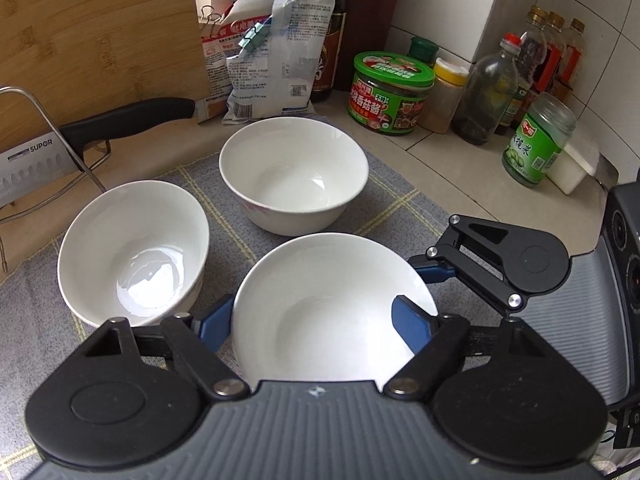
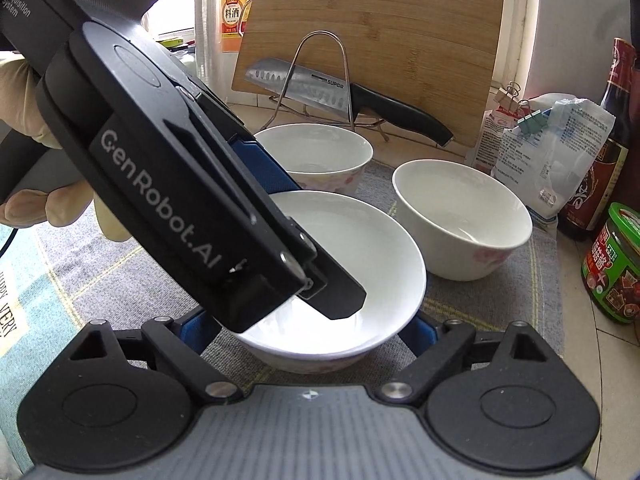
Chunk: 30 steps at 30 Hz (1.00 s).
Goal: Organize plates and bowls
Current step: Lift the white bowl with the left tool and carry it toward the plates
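Note:
Three white bowls stand on a grey checked mat [image 1: 400, 208]. The nearest, a shallow bowl [image 1: 320, 304] [image 2: 352, 240], lies between both grippers. My left gripper [image 1: 314, 312] [image 2: 316, 252] is open. Its left finger is just outside the bowl's wall and its right finger [image 1: 412, 320] reaches down inside the bowl. My right gripper [image 2: 308, 330] flanks the bowl's lower wall with jaws wide apart. One of its blue fingers [image 1: 434, 272] sits by the rim, and the left gripper's body hides any pad contact. Two deeper bowls [image 1: 136, 252] [image 1: 294, 172] stand empty behind.
A knife [image 1: 36, 168] rests in a wire rack against a bamboo cutting board [image 1: 100, 32] at the back left. Clipped bags [image 1: 272, 60], a dark sauce bottle [image 1: 326, 20] and several jars and bottles [image 1: 390, 92] line the tiled counter behind and to the right. A gloved hand [image 2: 24, 92] holds the left gripper.

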Available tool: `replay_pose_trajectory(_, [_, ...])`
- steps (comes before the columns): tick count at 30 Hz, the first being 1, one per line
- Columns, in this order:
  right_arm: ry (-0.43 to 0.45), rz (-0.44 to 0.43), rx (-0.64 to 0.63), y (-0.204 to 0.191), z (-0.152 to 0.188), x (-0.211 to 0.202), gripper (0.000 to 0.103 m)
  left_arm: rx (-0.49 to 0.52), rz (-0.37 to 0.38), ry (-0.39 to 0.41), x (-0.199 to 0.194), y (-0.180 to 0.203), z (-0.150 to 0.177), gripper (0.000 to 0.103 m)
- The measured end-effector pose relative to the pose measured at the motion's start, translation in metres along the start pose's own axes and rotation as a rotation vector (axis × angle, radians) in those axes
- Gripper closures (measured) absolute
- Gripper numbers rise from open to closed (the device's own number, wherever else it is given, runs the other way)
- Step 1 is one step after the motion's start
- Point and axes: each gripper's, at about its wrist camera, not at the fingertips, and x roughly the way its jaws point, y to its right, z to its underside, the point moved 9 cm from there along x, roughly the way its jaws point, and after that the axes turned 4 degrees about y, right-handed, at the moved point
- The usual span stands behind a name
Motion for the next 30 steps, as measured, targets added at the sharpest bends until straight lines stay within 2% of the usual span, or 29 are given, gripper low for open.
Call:
replay_pose_trajectory(17, [-0.015,0.008,0.043,0.001,0.0,-0.001,0.008,-0.089,0.082,-0.031,0.003,-0.009,-0.005,0.024])
replay_pose_trajectory(30, [-0.027,0.012,0.027,-0.001,0.001,-0.002,0.008,-0.114,0.097,-0.044,0.004,-0.011,0.001,0.024])
